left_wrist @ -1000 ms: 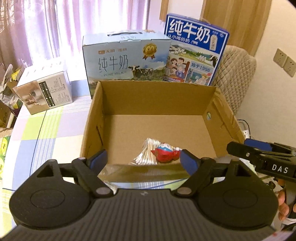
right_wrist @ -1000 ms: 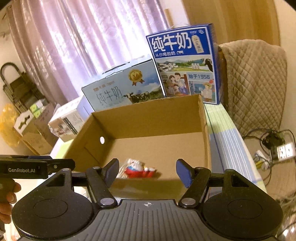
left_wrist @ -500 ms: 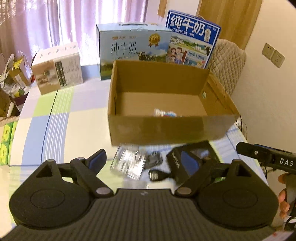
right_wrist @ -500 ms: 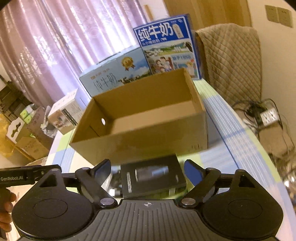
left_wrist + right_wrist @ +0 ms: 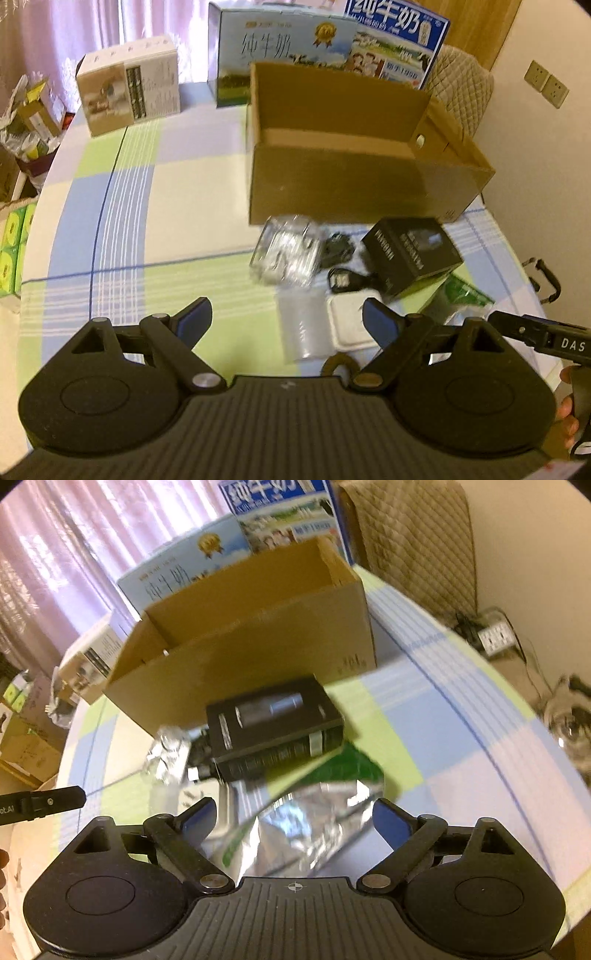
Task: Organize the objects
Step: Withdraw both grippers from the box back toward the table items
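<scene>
Both jaws stood wide apart, gripping nothing: my left gripper (image 5: pixel 286 319) and my right gripper (image 5: pixel 293 818) hung over the desk (image 5: pixel 184 192). At twelve o'clock the cardboard box (image 5: pixel 354 181) sat open-topped. My left view showed a clear packet (image 5: pixel 286 254), a dark cable tangle (image 5: pixel 338 251) and a white case (image 5: pixel 351 325). Only my right view showed the silver-and-green foil bag (image 5: pixel 295 830) between my fingers, with the black box (image 5: pixel 273 720) just beyond it.
</scene>
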### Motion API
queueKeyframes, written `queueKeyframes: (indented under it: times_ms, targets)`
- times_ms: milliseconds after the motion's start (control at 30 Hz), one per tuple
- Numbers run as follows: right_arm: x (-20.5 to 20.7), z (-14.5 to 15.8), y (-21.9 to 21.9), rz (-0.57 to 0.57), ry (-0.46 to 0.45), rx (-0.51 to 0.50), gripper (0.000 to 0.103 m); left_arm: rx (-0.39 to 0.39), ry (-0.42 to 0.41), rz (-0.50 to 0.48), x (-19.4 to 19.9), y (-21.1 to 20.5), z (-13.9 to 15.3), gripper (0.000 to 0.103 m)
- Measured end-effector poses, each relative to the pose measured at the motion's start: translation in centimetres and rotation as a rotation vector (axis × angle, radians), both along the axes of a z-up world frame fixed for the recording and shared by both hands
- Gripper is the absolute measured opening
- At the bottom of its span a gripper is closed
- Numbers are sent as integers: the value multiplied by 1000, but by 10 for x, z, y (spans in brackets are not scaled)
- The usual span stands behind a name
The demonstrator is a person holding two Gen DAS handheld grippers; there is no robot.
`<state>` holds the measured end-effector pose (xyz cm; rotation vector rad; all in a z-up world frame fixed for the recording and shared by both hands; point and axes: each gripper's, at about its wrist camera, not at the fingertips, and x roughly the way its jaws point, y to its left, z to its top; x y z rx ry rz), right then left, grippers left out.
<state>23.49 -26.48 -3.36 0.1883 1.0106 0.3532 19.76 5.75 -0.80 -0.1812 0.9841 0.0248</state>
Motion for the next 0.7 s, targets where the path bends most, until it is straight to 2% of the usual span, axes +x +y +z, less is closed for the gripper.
queueKeyframes:
  times_ms: [400,700]
  targets:
    - [7,-42,20,-60,116,-10,89,7,54,24,-2,16,-25,86]
    - [23,-62,37,-93,118,-67,89,7,76,54,-2,28,-33,86]
